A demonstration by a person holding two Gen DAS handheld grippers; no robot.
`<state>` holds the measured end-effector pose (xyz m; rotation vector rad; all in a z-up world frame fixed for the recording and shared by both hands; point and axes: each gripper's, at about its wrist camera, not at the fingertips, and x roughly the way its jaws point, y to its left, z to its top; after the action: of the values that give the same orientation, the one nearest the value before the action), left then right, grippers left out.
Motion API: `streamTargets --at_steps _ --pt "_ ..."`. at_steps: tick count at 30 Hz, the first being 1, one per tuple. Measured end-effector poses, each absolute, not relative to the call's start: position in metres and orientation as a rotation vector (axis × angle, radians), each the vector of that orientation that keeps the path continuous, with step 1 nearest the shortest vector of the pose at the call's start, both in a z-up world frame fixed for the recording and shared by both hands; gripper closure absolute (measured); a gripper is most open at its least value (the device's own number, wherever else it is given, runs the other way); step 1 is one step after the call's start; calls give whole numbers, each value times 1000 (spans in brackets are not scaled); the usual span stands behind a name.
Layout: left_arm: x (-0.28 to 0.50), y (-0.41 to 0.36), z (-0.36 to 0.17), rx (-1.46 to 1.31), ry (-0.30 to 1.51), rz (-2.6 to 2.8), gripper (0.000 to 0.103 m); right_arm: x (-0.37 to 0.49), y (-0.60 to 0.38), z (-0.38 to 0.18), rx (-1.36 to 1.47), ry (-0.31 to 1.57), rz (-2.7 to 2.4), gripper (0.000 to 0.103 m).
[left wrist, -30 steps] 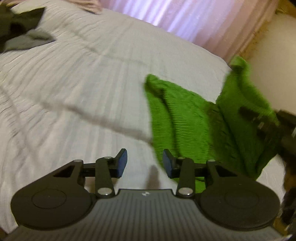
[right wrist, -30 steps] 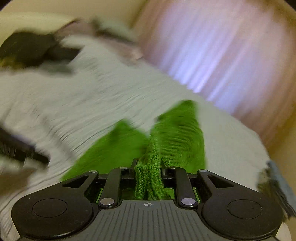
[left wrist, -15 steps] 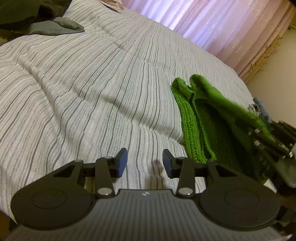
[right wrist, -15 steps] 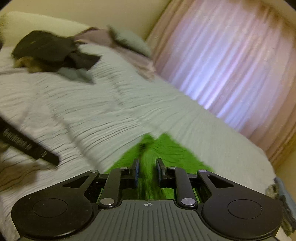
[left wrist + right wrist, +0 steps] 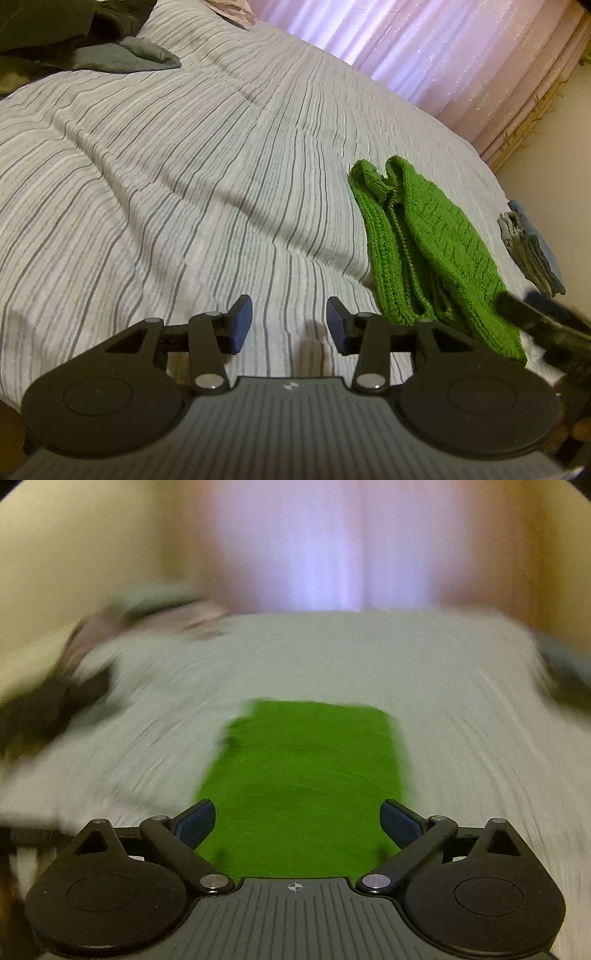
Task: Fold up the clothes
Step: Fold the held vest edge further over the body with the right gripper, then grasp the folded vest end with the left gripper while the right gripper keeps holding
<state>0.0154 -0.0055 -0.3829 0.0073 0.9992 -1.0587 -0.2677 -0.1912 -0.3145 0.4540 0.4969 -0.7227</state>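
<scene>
While the left gripper [image 5: 289,325] hangs low over the striped bedspread [image 5: 184,177], its jaws stand partly apart and are easing wider, with only bare bedding showing between the blue pads [image 5: 240,323]. Just to its right lies the green knitted garment [image 5: 424,251], folded into a long narrow shape that runs away from the camera toward the pink curtain [image 5: 443,48]; its ribbed edge faces the gripper and its far end bunches into two small humps. The garment rests flat on the bed, touched by neither of that gripper's fingers. Beyond it, near the bed's right edge, sits a small stack of folded grey and blue cloth [image 5: 532,251]. A heap of dark clothes [image 5: 74,40] lies at the far left corner of the bed. At the lower right of the left wrist view a blurred dark bar, part of the other tool, crosses the near end of the garment; whether it touches the knit cannot be told.

From the right wrist view, which is heavily smeared, the right gripper [image 5: 297,821] is spread wide and opening, its pads clear of the cloth. The green garment [image 5: 306,775] appears as a neat rectangle straight ahead, below and between the open fingers, lying on the bedspread [image 5: 461,720].
</scene>
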Motion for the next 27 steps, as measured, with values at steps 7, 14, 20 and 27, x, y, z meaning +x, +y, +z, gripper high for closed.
streamTargets --at_steps 7,14,20,27 --pt "12 -13 -379 -9 1023 -1080 64 -369 -257 -383 1445 172 -650 23" --pt "2 -29 -369 -23 1041 -1125 64 -313 -266 -407 1511 198 -589 68" --pt "-8 -35 -360 5 1029 -1126 64 -311 -315 -355 1181 388 -556 76" --pt "-23 -52 -353 44 1027 -1164 64 -338 -446 -319 807 694 -432 75"
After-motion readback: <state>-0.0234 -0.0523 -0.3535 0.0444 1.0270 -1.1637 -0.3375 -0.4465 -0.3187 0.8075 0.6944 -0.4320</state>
